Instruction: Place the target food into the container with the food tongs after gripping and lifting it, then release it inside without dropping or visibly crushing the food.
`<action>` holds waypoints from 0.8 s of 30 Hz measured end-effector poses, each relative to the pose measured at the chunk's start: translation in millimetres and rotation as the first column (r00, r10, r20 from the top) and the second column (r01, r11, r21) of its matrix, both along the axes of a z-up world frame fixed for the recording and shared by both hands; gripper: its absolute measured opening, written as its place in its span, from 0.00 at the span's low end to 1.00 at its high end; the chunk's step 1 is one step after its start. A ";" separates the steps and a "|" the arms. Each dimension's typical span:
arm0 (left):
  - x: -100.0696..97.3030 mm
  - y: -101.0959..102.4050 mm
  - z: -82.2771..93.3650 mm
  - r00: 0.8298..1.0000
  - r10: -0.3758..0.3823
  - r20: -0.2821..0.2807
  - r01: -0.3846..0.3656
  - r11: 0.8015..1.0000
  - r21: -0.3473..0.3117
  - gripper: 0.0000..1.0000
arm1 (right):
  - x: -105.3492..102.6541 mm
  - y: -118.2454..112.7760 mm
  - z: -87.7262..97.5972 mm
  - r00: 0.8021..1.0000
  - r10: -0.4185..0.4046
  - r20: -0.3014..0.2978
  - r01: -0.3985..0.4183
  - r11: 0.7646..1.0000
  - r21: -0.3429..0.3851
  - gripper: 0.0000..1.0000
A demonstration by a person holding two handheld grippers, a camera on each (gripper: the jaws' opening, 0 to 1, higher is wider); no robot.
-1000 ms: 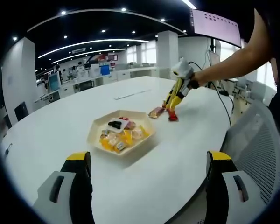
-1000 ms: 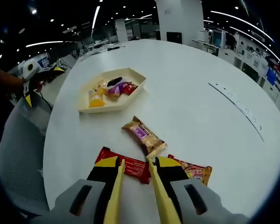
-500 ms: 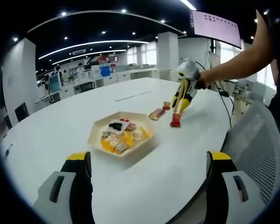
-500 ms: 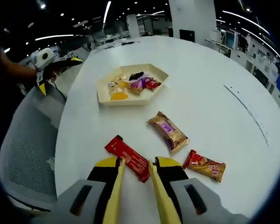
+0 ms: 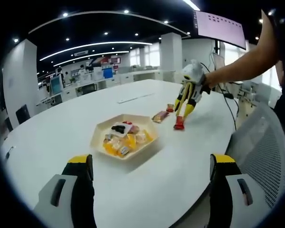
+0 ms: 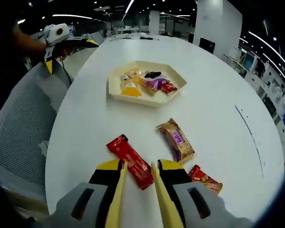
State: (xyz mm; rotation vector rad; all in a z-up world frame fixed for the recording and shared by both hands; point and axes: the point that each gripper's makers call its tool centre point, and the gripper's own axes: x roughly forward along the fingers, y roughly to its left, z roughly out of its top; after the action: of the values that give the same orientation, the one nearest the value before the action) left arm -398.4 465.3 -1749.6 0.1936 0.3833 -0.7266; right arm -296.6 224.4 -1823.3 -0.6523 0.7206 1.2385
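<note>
Since a second ago you have lifted your right gripper up; the yellow tongs hang apart, gripping nothing. Red snack bar lies on the white table, with the tray at 12 o'clock.

In the right gripper view the tray sits far out on the table, snacks piled in it. Nearer the camera, three bars lie on the table: one bar just ahead of the tongs, a second bar to its right, a third bar nearest the right edge. A chair stands left of the table.
</note>
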 end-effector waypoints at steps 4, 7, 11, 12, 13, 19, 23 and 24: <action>-0.1 -0.3 0.2 1.000 0.000 0.001 0.000 1.000 0.001 0.99 | 10.2 -7.7 0.2 0.989 -0.143 -0.034 0.143 0.990 0.005 0.27; -0.3 -0.2 0.1 1.000 -0.001 0.002 0.001 1.000 0.001 0.98 | 12.7 -11.3 0.1 0.979 -0.198 -0.054 0.198 0.980 0.003 0.27; -0.9 -0.5 0.6 1.000 -0.002 0.002 0.002 1.000 0.002 0.98 | 6.0 -5.7 4.2 0.994 -0.109 -0.026 0.110 0.994 0.017 0.27; -0.9 -0.5 0.4 1.000 -0.002 0.002 0.002 1.000 0.002 0.98 | 5.6 -4.7 5.4 0.995 -0.096 -0.030 0.097 0.995 0.023 0.27; -0.9 -0.5 0.4 1.000 -0.002 0.003 0.002 1.000 0.002 0.98 | 6.2 -4.1 7.0 0.997 -0.073 -0.015 0.073 0.997 0.024 0.27; -0.9 0.0 0.2 1.000 -0.001 0.002 0.001 1.000 0.002 0.98 | 4.7 -2.7 5.2 0.999 0.036 0.000 -0.036 0.999 -0.001 0.28; -0.5 0.1 0.6 1.000 0.001 0.003 -0.001 1.000 0.001 0.98 | 2.2 0.0 0.4 0.997 0.074 0.006 -0.074 0.997 -0.024 0.28; -0.5 0.2 0.7 1.000 0.001 0.003 -0.001 1.000 0.002 0.98 | 0.8 0.4 -1.2 0.997 0.081 0.002 -0.080 0.996 -0.029 0.28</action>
State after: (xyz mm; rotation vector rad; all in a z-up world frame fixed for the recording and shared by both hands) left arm -398.9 465.5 -1748.9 0.1968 0.3809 -0.7249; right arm -295.8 224.7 -1824.5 -0.7123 0.7168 1.3029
